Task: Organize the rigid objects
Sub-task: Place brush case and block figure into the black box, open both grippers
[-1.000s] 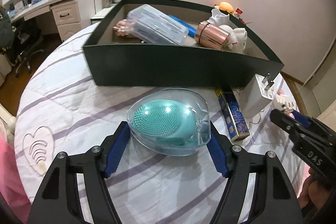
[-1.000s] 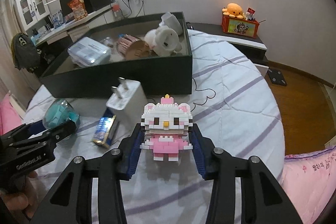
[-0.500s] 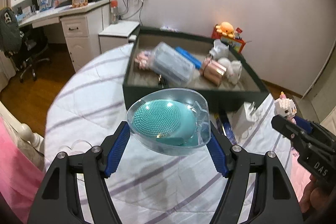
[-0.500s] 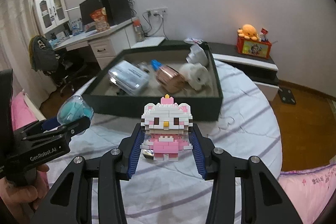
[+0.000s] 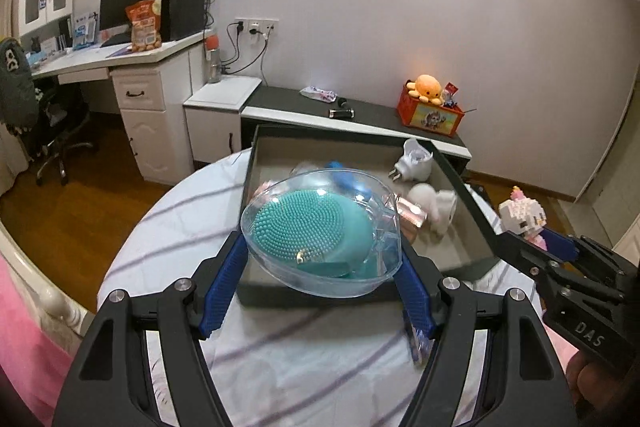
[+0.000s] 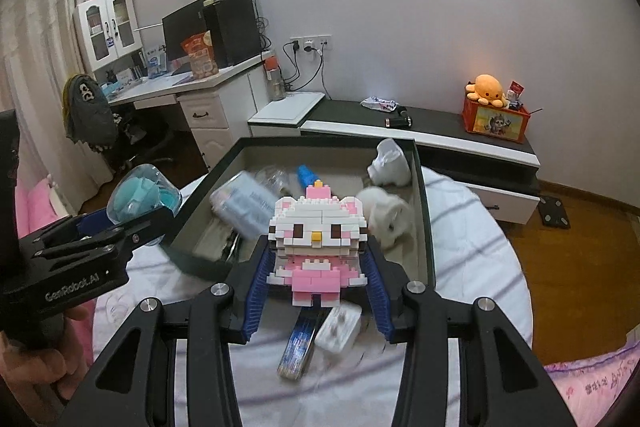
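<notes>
Dark green box (image 5: 472,203) sits ahead of both: left tool (image 5: 320,267) grips the brush case (image 5: 320,231), right tool (image 6: 316,283) clamps the brick cat (image 6: 318,239), each over its near wall.

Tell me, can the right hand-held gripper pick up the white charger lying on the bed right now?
Probably not: the right hand-held gripper is already shut on the block cat figure, though the charger lies uncovered below.

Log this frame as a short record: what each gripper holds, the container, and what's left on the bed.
left gripper: shut on clear case with teal brush
right gripper: shut on pink-and-white brick cat
container: dark open box, several things inside
left on bed: white charger, blue flat box
</notes>
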`<state>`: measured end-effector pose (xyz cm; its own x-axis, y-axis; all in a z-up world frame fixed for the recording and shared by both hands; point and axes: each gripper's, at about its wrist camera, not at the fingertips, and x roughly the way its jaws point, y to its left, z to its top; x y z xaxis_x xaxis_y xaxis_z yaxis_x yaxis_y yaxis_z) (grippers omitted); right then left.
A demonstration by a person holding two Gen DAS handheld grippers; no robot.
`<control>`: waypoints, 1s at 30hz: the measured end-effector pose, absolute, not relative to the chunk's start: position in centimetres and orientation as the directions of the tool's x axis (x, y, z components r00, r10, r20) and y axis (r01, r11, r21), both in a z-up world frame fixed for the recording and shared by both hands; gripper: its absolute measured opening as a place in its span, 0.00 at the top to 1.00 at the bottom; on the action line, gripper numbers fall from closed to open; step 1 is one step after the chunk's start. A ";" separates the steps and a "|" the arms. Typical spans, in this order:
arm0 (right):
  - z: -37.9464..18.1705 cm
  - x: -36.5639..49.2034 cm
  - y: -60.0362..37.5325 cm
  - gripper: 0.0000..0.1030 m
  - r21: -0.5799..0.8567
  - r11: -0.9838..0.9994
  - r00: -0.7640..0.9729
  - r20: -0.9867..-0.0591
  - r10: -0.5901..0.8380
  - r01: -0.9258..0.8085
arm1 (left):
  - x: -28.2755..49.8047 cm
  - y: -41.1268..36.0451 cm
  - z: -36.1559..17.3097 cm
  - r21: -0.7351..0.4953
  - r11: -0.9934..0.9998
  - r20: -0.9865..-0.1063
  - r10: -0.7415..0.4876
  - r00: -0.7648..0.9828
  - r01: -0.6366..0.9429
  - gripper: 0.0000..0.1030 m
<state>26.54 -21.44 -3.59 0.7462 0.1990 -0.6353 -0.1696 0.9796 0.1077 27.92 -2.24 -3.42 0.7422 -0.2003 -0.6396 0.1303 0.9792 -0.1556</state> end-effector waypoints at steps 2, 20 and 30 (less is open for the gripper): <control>-3.8 28.2 -21.8 0.56 0.111 0.980 0.743 -0.640 0.197 -0.164 | 29.5 -2.9 -3.4 -0.157 0.978 -0.640 -0.207 0.740 0.138 0.30; -8.6 34.4 -22.3 0.56 0.109 0.984 0.664 -0.726 0.177 -0.142 | 36.0 -6.6 -8.7 -0.132 0.982 -0.734 -0.190 0.652 0.138 0.23; -8.2 32.9 -23.4 0.07 0.163 0.982 0.689 -0.702 0.183 -0.094 | 32.5 -3.9 -5.7 -0.126 0.989 -0.639 -0.143 0.756 0.080 0.00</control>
<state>32.95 -23.38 -8.16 0.6885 0.1825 -0.7019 -0.0944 0.9821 0.1628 32.51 -3.92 -5.66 0.7562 -0.1428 -0.6386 0.0802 0.9888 -0.1261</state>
